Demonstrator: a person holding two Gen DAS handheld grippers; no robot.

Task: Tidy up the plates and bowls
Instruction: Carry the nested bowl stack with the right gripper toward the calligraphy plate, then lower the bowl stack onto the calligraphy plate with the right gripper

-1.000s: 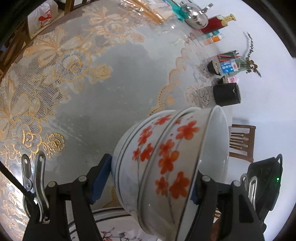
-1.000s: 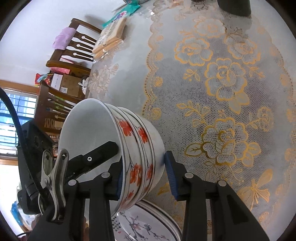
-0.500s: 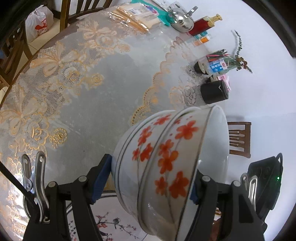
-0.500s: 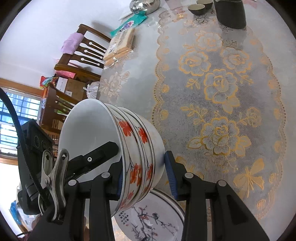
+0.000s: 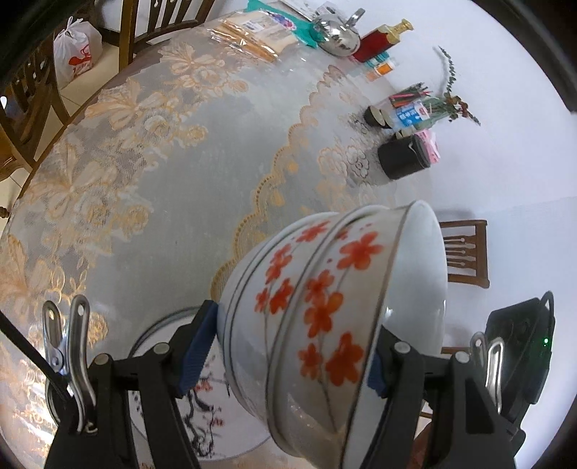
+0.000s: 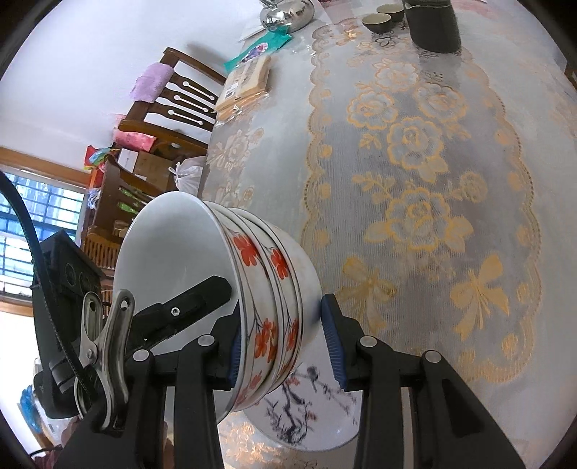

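Note:
A stack of nested white bowls with orange-red flowers (image 5: 317, 317) is held in the air between both grippers, tilted on its side. My left gripper (image 5: 288, 350) is shut on the stack, one pad on the base and one at the rim. My right gripper (image 6: 285, 346) is shut on the same stack (image 6: 267, 306) from the other side. Below the stack a white plate painted with a plum branch (image 5: 202, 404) lies on the table; it also shows in the right wrist view (image 6: 306, 415). The bowls hide part of the plate.
The table has a lace cloth with gold flowers (image 6: 414, 180). At its far end stand a black canister (image 5: 404, 157), small cups (image 6: 377, 20), a steel kettle (image 5: 337, 36), a red bottle (image 5: 378, 39) and packets (image 5: 249, 36). Wooden chairs (image 6: 169, 108) stand around.
Both grippers have lifted the bowl stack higher and drawn back over the plate. More of the plate and of the table's far end now shows.

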